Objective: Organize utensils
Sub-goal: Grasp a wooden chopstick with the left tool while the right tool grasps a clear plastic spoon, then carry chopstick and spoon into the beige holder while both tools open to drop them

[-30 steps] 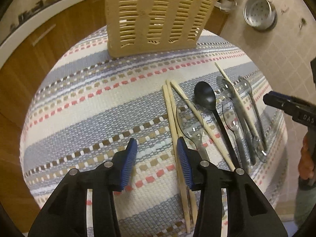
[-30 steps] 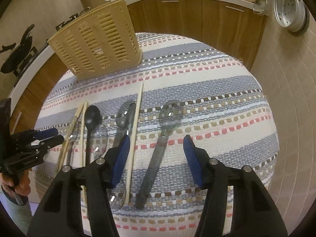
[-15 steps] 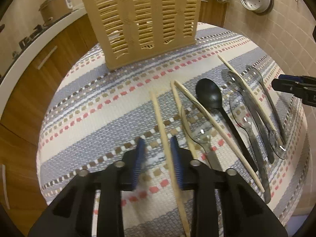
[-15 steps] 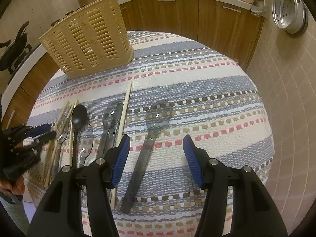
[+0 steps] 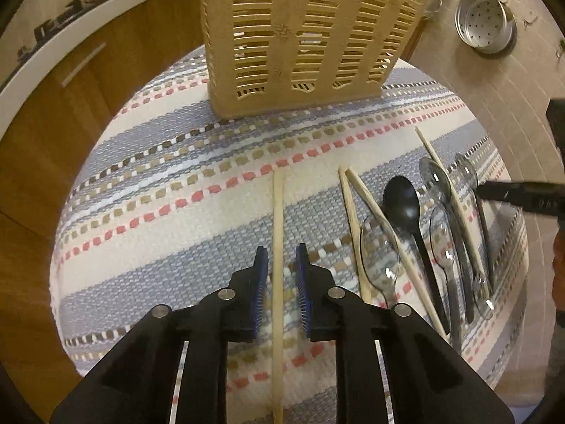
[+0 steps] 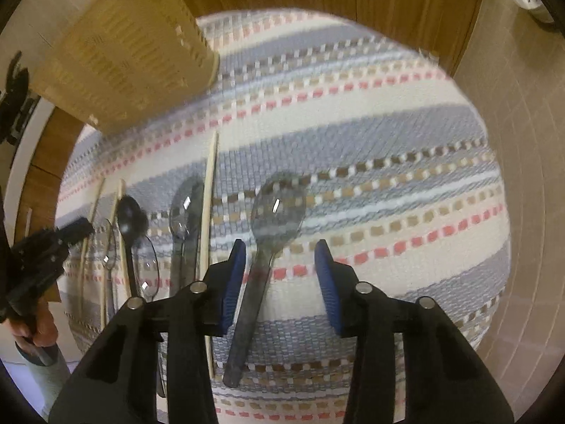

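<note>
While its jaws are opening, a chopstick [image 5: 278, 233] on the striped mat [image 5: 148, 190] is straddled, ungripped, by the left gripper [image 5: 281, 268]; a grey spoon [image 6: 263, 254] is bracketed by the closing right gripper [image 6: 279, 265], untouched.

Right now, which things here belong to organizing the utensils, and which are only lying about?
For the job: chopstick between the left gripper pads; smoky spoon; black spoon; slotted caddy.

Lying about: metal strainer; striped cloth.
</note>
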Tool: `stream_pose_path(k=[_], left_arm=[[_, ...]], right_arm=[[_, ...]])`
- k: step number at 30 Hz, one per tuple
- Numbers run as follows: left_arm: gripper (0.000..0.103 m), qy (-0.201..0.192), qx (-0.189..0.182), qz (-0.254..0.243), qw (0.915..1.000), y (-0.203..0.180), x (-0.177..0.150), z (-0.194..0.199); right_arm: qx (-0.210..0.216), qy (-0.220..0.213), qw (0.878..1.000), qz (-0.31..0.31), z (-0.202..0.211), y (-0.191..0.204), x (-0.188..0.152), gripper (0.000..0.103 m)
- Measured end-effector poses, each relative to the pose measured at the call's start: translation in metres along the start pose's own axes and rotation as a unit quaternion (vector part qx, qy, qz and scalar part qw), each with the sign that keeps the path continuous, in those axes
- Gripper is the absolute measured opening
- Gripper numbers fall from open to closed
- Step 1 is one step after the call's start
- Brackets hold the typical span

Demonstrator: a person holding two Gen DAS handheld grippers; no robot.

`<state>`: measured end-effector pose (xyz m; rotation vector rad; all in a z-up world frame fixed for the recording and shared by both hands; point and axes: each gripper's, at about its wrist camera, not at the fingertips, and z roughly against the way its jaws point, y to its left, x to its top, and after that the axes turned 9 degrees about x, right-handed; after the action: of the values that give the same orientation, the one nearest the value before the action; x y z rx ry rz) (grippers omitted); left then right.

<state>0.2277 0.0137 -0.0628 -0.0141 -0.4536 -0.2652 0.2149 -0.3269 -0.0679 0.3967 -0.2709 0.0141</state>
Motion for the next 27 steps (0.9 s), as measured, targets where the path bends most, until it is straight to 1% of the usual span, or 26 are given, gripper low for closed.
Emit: stream_pose_path(k=[2, 4, 5, 7, 9, 10, 12, 13, 15, 18, 20, 21, 22, 24, 26, 27], left_arm=[[0.019, 0.01, 0.006, -0.007, 0.9999, -0.004, 0.005, -0.002], [0.019, 0.017, 0.016, -0.016, 0.9996, -0.007, 0.01, -0.006], [0.019, 0.023, 0.02, -0.021, 0.9993, -0.01, 0.013, -0.007], [0.019, 0.036, 0.035, -0.038, 0.998, -0.017, 0.018, -0.009], [0.017, 0.044, 0.056, -0.059, 0.9958, -0.025, 0.02, -0.01], [0.015, 0.043, 0.064, -0.065, 0.9949, -0.028, 0.02, -0.011], [0.004, 0.037, 0.079, -0.072, 0.9936, -0.033, 0.02, -0.011], [0.004, 0.035, 0.08, -0.071, 0.9936, -0.04, 0.024, -0.013], [0.004, 0.025, 0.074, -0.06, 0.9952, -0.038, 0.023, -0.012], [0.003, -0.006, 0.041, -0.023, 0.9989, -0.025, 0.017, -0.007], [0.003, -0.045, 0.02, 0.004, 0.9988, -0.012, 0.011, 0.007], [0.003, -0.066, 0.009, 0.018, 0.9976, -0.006, 0.007, 0.017], [0.003, -0.083, 0.001, 0.027, 0.9962, -0.004, 0.006, 0.025], [0.003, -0.126, -0.014, 0.044, 0.991, 0.0, 0.004, 0.044], [0.003, -0.177, -0.019, 0.057, 0.9824, 0.002, 0.001, 0.068], [0.004, -0.194, -0.019, 0.062, 0.9788, 0.001, 0.003, 0.075]], right_arm=[[-0.021, 0.001, 1.0, 0.013, -0.003, 0.009, 0.001, 0.037], [-0.048, 0.002, 0.999, 0.023, -0.007, 0.019, 0.002, 0.033], [-0.063, 0.003, 0.998, 0.031, -0.008, 0.024, 0.002, 0.026], [-0.1, 0.005, 0.993, 0.059, -0.013, 0.04, 0.001, 0.02], [-0.114, 0.01, 0.991, 0.074, -0.016, 0.051, 0.0, 0.01], [-0.119, 0.01, 0.99, 0.081, -0.017, 0.055, -0.001, 0.01], [-0.125, 0.007, 0.988, 0.093, -0.019, 0.061, -0.002, 0.01], [-0.125, 0.003, 0.987, 0.095, -0.02, 0.064, -0.003, 0.01], [-0.118, -0.005, 0.989, 0.094, -0.018, 0.064, -0.006, 0.01], [-0.1, -0.024, 0.99, 0.095, -0.009, 0.063, -0.01, 0.01], [-0.092, -0.044, 0.99, 0.098, 0.005, 0.066, -0.019, 0.009], [-0.078, -0.057, 0.99, 0.101, 0.012, 0.065, -0.021, 0.009], [-0.068, -0.074, 0.989, 0.107, 0.023, 0.067, -0.023, 0.009], [-0.062, -0.108, 0.985, 0.117, 0.04, 0.074, -0.028, 0.009], [-0.043, -0.148, 0.979, 0.132, 0.059, 0.084, -0.033, 0.009], [-0.036, -0.173, 0.974, 0.14, 0.069, 0.09, -0.036, 0.009]])
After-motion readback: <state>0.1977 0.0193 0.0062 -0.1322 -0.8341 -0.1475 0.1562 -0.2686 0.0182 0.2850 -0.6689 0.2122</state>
